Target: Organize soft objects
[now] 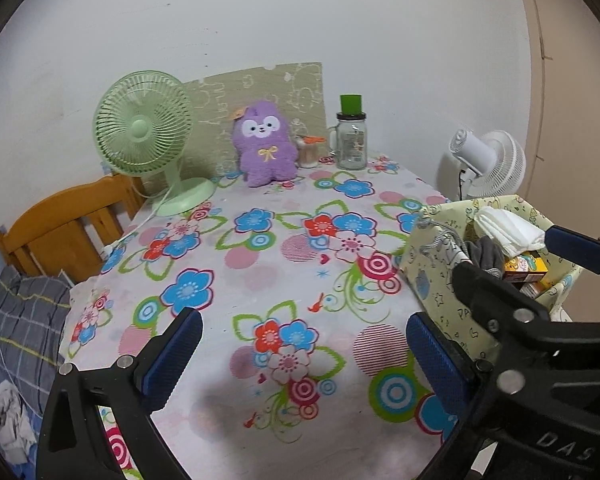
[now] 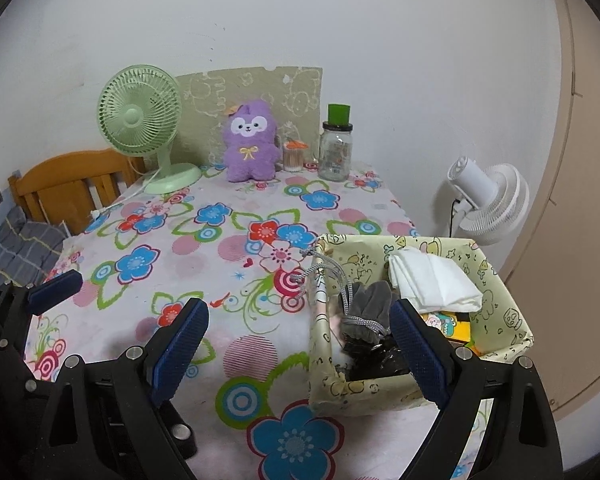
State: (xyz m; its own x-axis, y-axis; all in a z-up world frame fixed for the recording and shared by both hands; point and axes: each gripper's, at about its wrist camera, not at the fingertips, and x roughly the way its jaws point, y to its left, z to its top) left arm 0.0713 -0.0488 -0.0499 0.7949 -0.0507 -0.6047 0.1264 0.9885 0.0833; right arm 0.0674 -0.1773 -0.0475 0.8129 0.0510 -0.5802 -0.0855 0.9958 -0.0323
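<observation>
A purple plush toy [image 2: 251, 146] sits far ahead of both spread, empty tools, right tool [image 2: 300, 354] beside the fabric bin [image 2: 500, 304]; reaching past could topple the glass jar [image 2: 335, 152] near it.

Middle of table [image 2: 220, 300]: bare flowered cloth, open to pass.
Back edge: green fan [image 2: 140, 112], purple plush [image 2: 250, 148], jar [image 2: 335, 152] stand in a row.
Right side: fabric basket [image 2: 340, 392], already stuffed.

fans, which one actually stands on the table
The green fan, base on the tablecloth beside the purple plush. The white fan stands beyond the table's right edge.
</observation>
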